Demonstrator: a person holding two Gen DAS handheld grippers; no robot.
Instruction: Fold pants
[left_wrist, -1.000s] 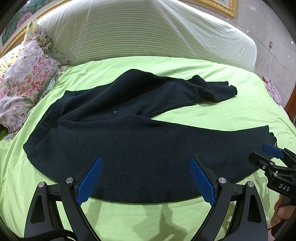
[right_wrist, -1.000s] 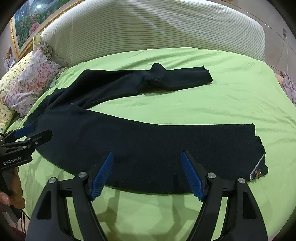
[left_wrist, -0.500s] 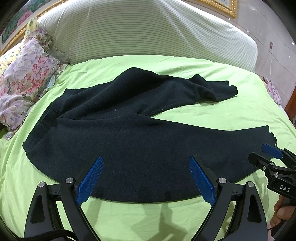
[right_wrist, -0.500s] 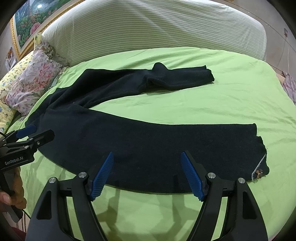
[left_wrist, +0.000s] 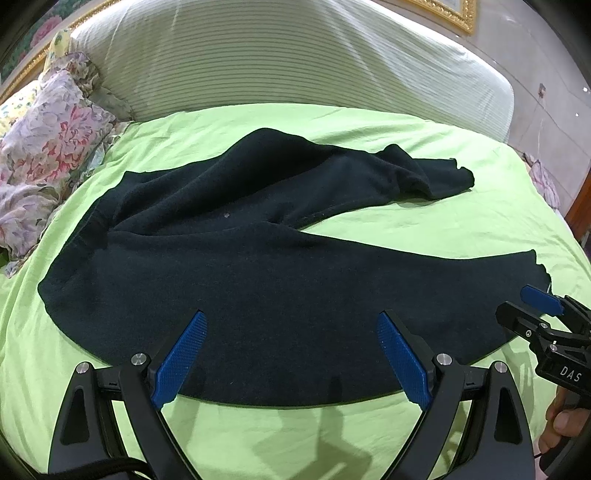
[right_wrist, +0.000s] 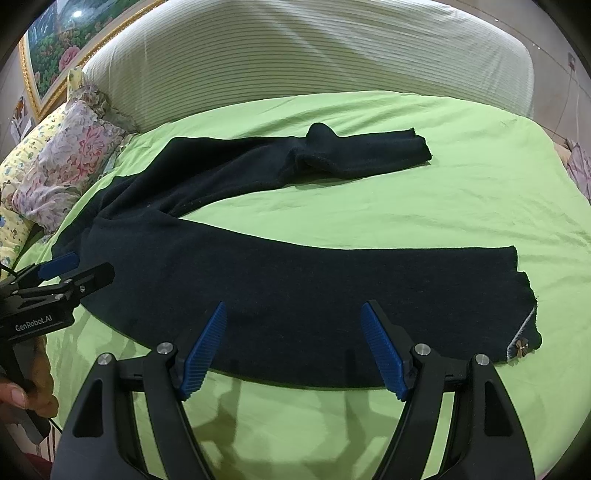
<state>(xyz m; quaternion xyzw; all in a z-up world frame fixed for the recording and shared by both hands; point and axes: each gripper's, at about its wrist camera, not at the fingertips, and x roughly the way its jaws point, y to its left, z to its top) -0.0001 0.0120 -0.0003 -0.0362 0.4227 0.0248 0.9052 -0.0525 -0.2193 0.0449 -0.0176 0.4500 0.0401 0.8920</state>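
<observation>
Dark navy pants (left_wrist: 266, 273) lie spread on a green bed sheet, waist to the left, legs splayed to the right. The near leg runs flat across the front (right_wrist: 332, 291); the far leg (right_wrist: 351, 155) lies bunched further back. My left gripper (left_wrist: 291, 354) is open and empty, hovering over the near edge of the pants by the seat. My right gripper (right_wrist: 295, 347) is open and empty over the near leg's front edge. The right gripper also shows in the left wrist view (left_wrist: 532, 314), and the left gripper in the right wrist view (right_wrist: 74, 273).
The green sheet (right_wrist: 424, 206) covers the whole bed. A striped headboard cushion (left_wrist: 295, 59) runs along the back. Floral pillows (left_wrist: 44, 155) lie at the back left. A small metal ornament (right_wrist: 521, 346) sits at the near leg's hem.
The left wrist view has shifted slightly, so the pants sit a little higher and further left in it. The pants and the right gripper have not visibly moved.
</observation>
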